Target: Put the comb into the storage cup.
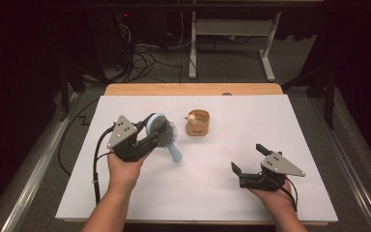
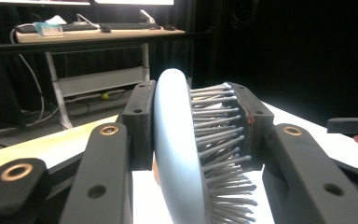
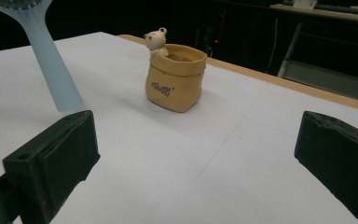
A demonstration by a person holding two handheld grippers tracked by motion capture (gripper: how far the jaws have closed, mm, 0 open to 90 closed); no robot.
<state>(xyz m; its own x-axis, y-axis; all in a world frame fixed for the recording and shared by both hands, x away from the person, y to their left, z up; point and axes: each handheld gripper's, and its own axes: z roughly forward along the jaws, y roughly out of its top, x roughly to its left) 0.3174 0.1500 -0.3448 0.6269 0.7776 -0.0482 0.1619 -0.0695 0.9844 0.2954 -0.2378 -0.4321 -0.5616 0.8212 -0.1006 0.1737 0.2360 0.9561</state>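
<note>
A: Setting first. What's around you?

B: A dark room. Beyond your table (image 1: 270, 193) stands a pale metal desk frame (image 1: 232, 29) with a tangle of black cables (image 1: 145, 55) on the grey floor beside it. The table top is matte white, flat, with a light wooden edge (image 1: 193, 89) at its far side.

A: Item one, the thing in hand?

B: A hairbrush (image 1: 162, 133), pale blue smooth plastic, oval head, rounded back, with dense grey pin bristles (image 2: 219, 140). You hold it raised off the table at the left-centre. Its flat handle (image 3: 46, 60) slants down towards the white surface, widening at the end.

A: How is it gripped?

B: Your left gripper (image 1: 149, 133) is clamped across the brush head: one black pad against the smooth back, the other pressed onto the bristle tips. The jaws are matte black and blocky, with brass-ringed pivots.

A: Item two?

B: A small tan pot (image 1: 197, 123) shaped like a soft sack with a rolled rim, glossy glaze, dark lettering on its front and a cream bear figure (image 3: 156, 39) perched at its rim. It stands upright near the table's middle, just beside the brush head but apart from it.

A: And your other tool?

B: Your right gripper (image 1: 249, 162), low at the right front of the table, has its jaws spread wide with nothing between them. It points towards the pot, well apart from it.
</note>
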